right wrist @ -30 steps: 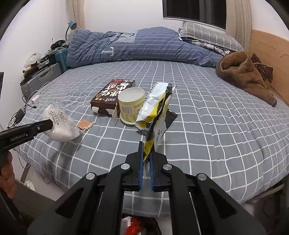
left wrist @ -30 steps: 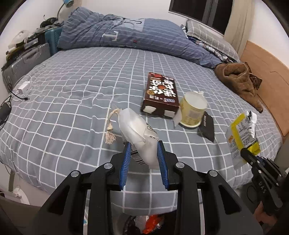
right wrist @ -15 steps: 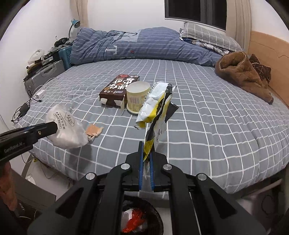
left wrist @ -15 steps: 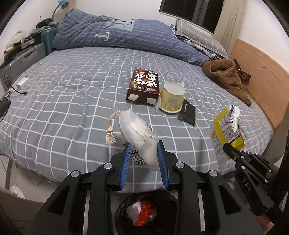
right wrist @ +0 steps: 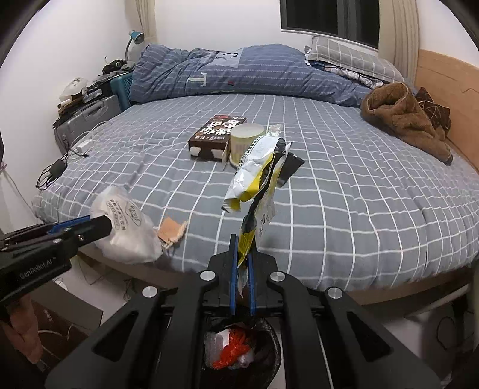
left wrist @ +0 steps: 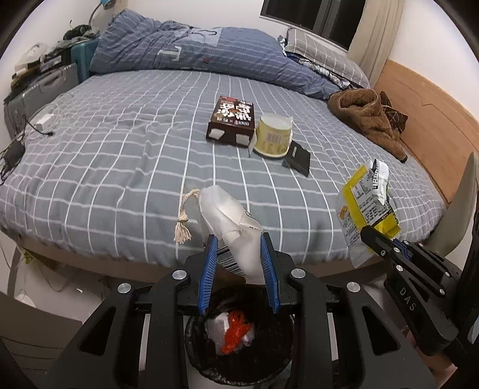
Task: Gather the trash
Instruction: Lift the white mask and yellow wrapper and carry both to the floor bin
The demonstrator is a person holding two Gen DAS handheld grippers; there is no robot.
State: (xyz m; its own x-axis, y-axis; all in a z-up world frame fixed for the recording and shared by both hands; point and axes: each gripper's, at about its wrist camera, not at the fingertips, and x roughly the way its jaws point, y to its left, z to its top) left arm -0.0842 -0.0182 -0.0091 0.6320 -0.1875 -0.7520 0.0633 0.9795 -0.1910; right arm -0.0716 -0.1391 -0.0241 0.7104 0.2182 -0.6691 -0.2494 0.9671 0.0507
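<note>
Both grippers have drawn back from the bed (left wrist: 125, 155) over the bin (left wrist: 239, 368): left gripper (left wrist: 238, 248) still clamps the white pouch (left wrist: 230, 221), right gripper (right wrist: 242, 254) the yellow wrapper (right wrist: 257, 173).

Somebody's bedroom at home, pretty lived-in

Most of the view is a big bed (left wrist: 119, 155) with a grey checked sheet, a rumpled blue striped duvet (left wrist: 194, 51) shoved to the far side and a checked pillow (left wrist: 323, 57) next to it under a dark window (right wrist: 329, 18) with pale curtains (left wrist: 371, 39). Wooden headboard (left wrist: 434, 113) on the right with a brown fleecy garment (left wrist: 368, 119) dumped beside it. Far corner has a grey suitcase (right wrist: 86, 119), a blue desk lamp (right wrist: 134, 39) and chargers with cables (left wrist: 18, 146) trailing onto the sheet. Small black trash bin (left wrist: 269, 344) on the floor at the foot of the bed.
</note>
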